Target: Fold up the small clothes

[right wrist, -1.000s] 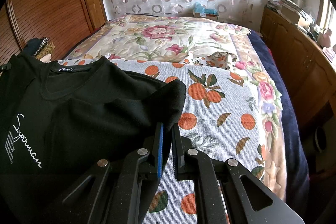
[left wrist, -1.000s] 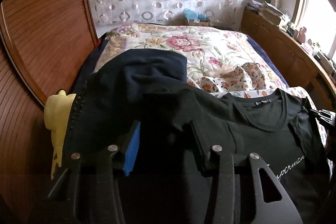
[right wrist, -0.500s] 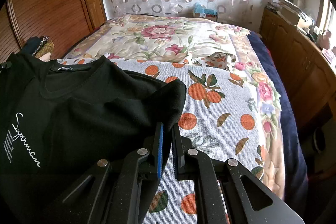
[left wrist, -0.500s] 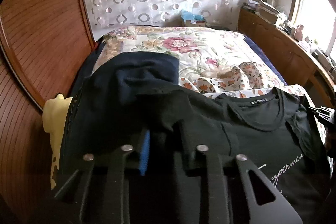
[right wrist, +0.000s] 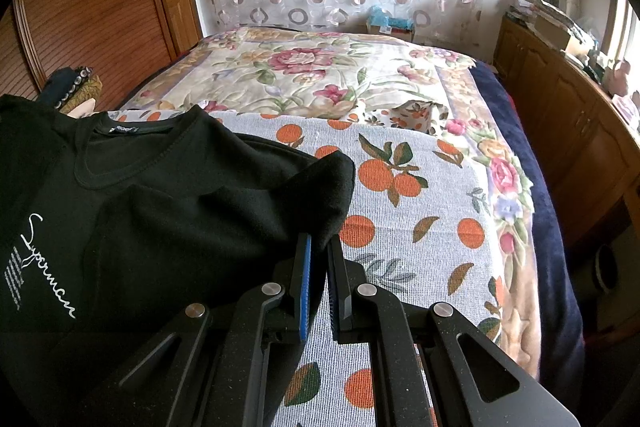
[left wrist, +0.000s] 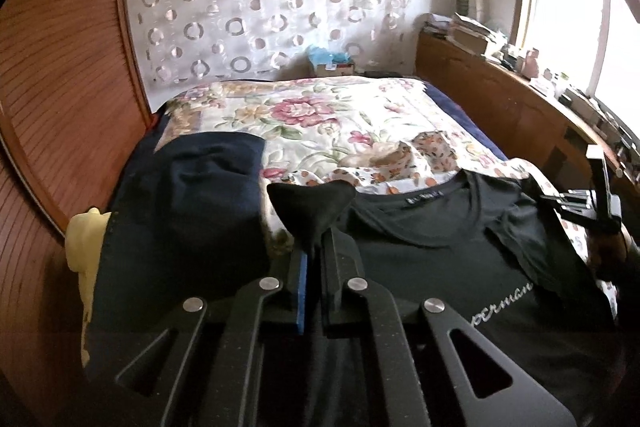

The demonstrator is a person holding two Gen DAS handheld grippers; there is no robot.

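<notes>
Bedroom setup: bed point(right wrist: 400, 75) with floral quilt, orange-print towel point(right wrist: 404, 211) spread at the near end as work surface, wood panelling left, cabinet run under the window on the right. Black T-shirt point(left wrist: 432, 259) face up on the towel, collar toward the headboard, white script print on the chest. Left gripper point(left wrist: 314, 259) clenched on the left sleeve point(left wrist: 312, 207), fabric pinched between the pads and lifted into a peak just above the shoulder. Right gripper point(right wrist: 318, 259) likewise clamped on the right sleeve point(right wrist: 320, 187), cloth bunched up over the fingertips, towel visible right beside it. Navy garment point(left wrist: 200, 195) heaped just left of the shirt, yellow item point(left wrist: 84, 247) at the bed edge beyond it; both apart from the fold. Judgement: early in the fold, both sleeves taken, neither laid inward yet. Handling guess: light knit cotton, fully limp, no stiffness to push against, so must be lifted and carried, not shoved. Likely to drag the body panel along if pulled sideways while low; raising first seems safer. Grip points look fine at the sleeve ends; hem or seam edge preferable since double-layer cloth slips less between smooth pads. Risk: thin single layer sliding out mid-carry, or sleeve landing crumpled over the print.
</notes>
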